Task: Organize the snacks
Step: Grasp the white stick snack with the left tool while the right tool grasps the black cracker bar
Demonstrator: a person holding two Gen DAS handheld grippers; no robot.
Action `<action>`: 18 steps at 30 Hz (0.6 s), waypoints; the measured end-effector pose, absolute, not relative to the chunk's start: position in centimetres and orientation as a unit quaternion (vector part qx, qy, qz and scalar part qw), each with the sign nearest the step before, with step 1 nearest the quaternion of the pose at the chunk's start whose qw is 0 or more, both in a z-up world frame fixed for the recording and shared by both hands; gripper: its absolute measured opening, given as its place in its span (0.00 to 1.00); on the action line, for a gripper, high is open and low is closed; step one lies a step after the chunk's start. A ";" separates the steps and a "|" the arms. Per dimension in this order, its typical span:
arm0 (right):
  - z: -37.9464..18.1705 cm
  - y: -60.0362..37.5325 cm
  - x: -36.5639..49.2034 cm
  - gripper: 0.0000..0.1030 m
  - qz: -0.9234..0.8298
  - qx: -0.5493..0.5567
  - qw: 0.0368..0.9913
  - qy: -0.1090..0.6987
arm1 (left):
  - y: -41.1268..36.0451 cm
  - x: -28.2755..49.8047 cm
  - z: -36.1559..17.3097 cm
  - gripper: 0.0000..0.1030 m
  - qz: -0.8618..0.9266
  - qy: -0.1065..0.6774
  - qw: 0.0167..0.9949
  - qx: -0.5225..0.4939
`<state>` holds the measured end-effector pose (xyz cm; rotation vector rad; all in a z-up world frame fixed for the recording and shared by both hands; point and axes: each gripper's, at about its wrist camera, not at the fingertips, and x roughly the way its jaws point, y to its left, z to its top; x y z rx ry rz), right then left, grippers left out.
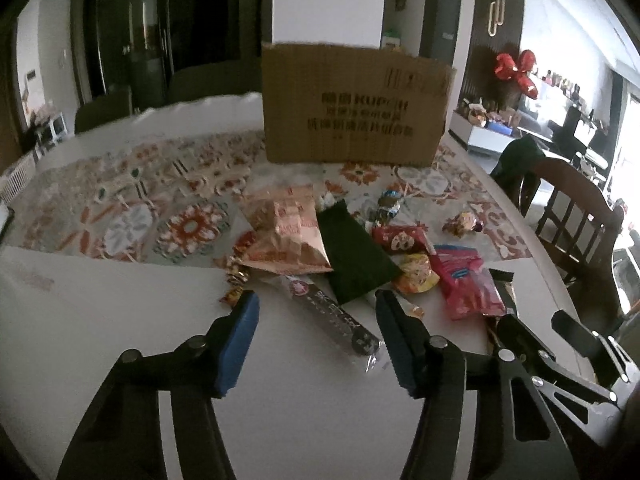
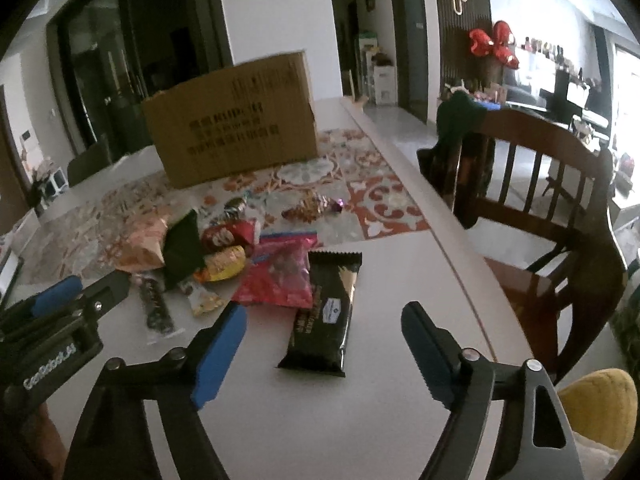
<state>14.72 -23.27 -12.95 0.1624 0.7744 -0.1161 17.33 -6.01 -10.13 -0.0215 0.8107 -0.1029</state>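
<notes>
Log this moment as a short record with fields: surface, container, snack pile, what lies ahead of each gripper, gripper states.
surface: white table with a patterned mat
container: cardboard box standing on the mat, behind the snacks
snack pile: loose packets, among them a dark green pouch and a pink bag
left gripper: open, long dark stick packet between its fingers, untouched
right gripper: open, black and gold bar between its fingers, untouched

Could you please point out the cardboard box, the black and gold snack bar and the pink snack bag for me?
cardboard box (image 2: 236, 120): right wrist view, printed front face.
black and gold snack bar (image 2: 326, 312): right wrist view, middle of the wrapper.
pink snack bag (image 1: 468, 284): left wrist view, centre of the bag.
</notes>
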 end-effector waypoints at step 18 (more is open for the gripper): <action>-14.8 -23.5 17.3 0.57 -0.069 0.083 0.901 0.419 | -6.0 20.6 -12.4 0.38 -0.037 0.434 0.899 -0.044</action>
